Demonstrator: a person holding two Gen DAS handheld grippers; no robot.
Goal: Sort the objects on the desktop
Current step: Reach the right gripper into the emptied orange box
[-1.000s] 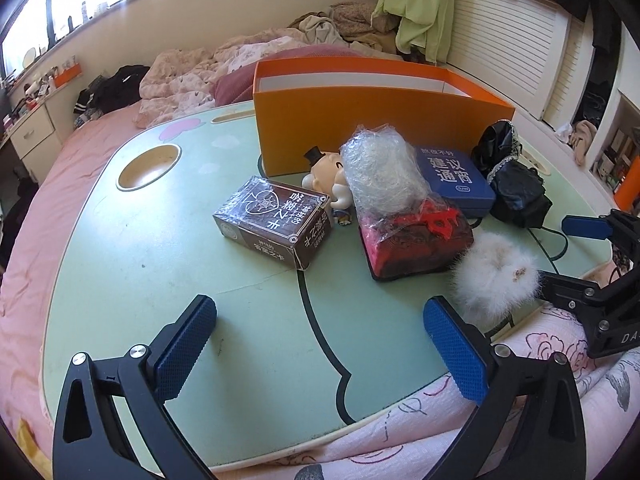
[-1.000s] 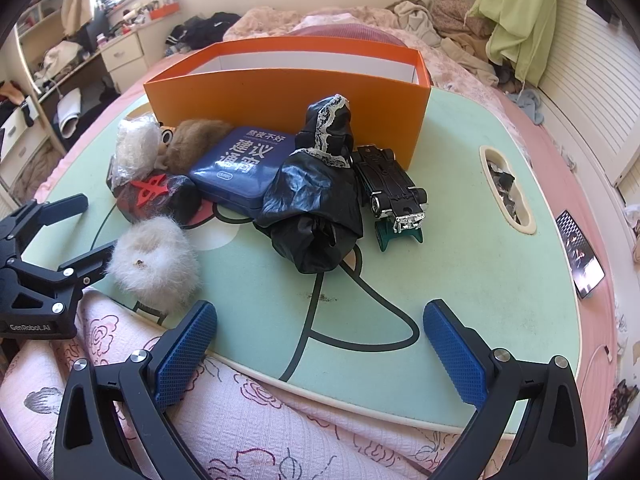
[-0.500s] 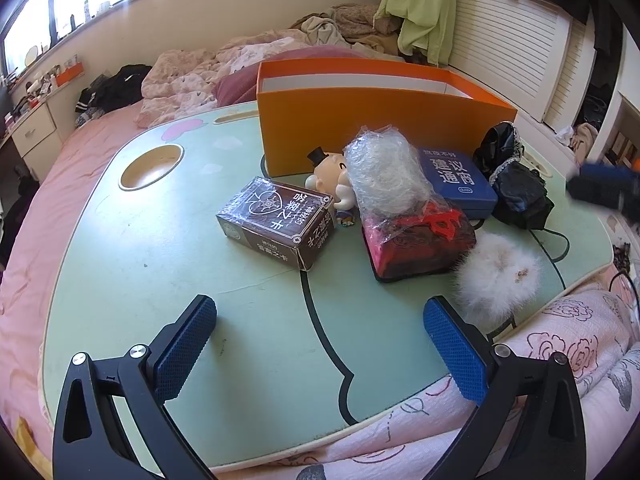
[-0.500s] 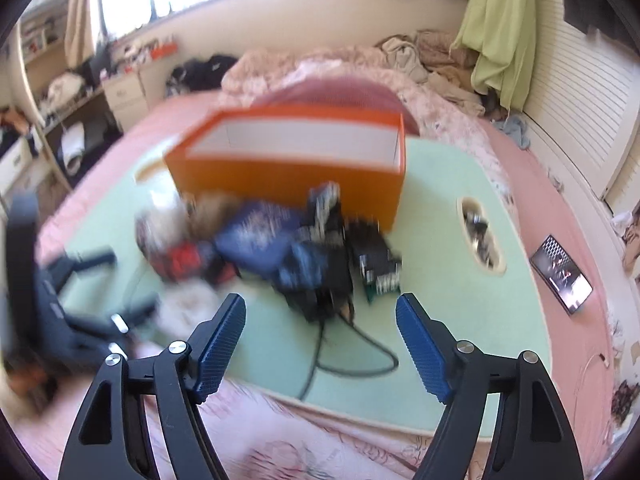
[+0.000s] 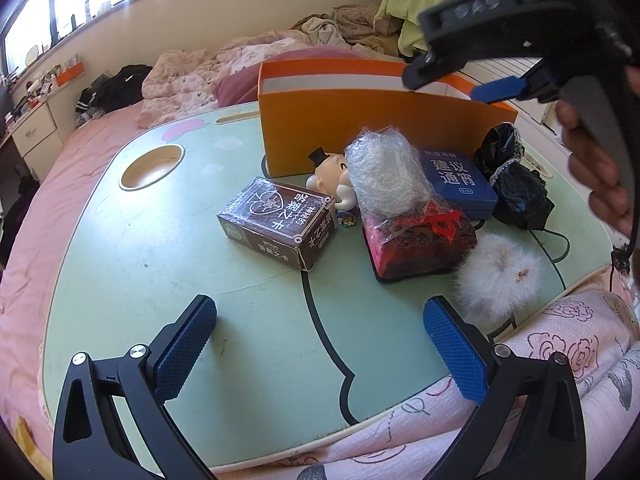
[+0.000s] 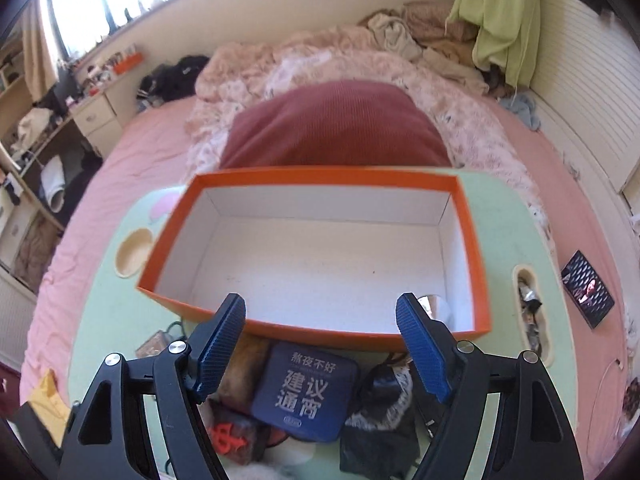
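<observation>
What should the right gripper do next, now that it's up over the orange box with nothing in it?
Probably lower the right gripper back toward the blue case lying just in front of the orange box. The gripper is open and holds nothing, the box looks nearly empty, and the case sits directly below between the fingers. The left gripper is open too, low over the green table.

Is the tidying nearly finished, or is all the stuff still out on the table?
Barely started. The orange box looks almost empty. Nothing is in hand: both the left tongs and the right tongs are open. The brown card box, blue case, fluffy pom-pom and figurine still sit on the table.
</observation>
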